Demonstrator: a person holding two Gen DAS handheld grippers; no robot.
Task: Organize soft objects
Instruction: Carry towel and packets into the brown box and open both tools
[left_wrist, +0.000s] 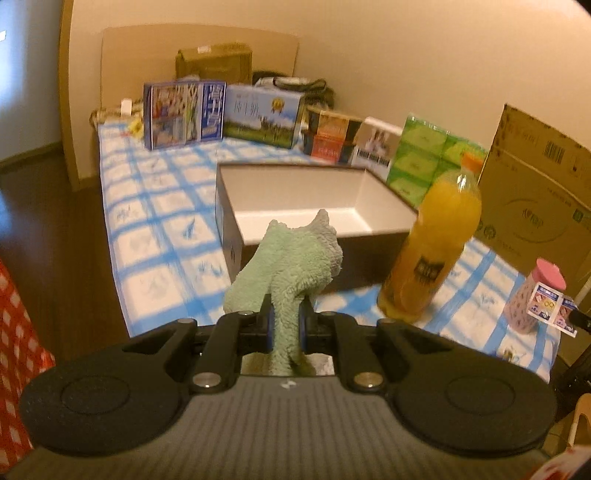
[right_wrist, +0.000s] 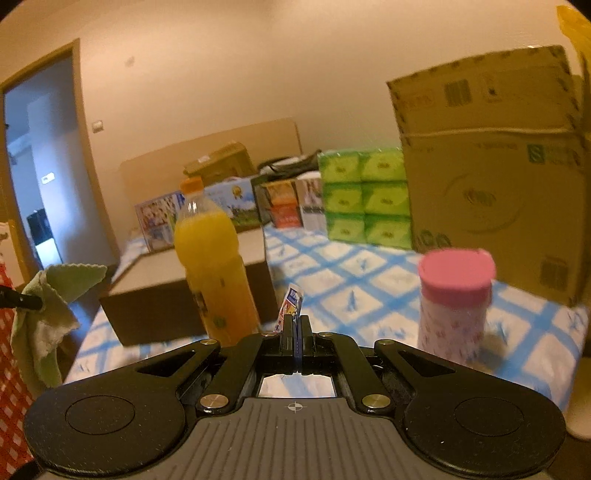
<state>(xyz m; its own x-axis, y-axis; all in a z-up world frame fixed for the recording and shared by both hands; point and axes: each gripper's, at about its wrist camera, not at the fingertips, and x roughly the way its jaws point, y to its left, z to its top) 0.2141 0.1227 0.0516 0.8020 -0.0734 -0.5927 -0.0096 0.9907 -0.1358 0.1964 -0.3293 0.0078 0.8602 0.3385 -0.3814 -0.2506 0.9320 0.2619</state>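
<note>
A fluffy pale-green cloth (left_wrist: 291, 269), bunched and crumpled, stands at the centre of the left view, before an empty open box (left_wrist: 317, 206) at mid-frame.

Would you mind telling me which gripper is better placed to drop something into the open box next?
Probably the left. The left gripper is shut on the green cloth, with the open box directly ahead. The right gripper pinches only a small packet, and the orange bottle stands before the box.

Black hand-held gripper (left_wrist: 286, 325) with blue finger pads, silver screws, two round side discs, grey ribbed base. Second black hand-held gripper (right_wrist: 296, 325): same build, small crosshair mark on base.
</note>
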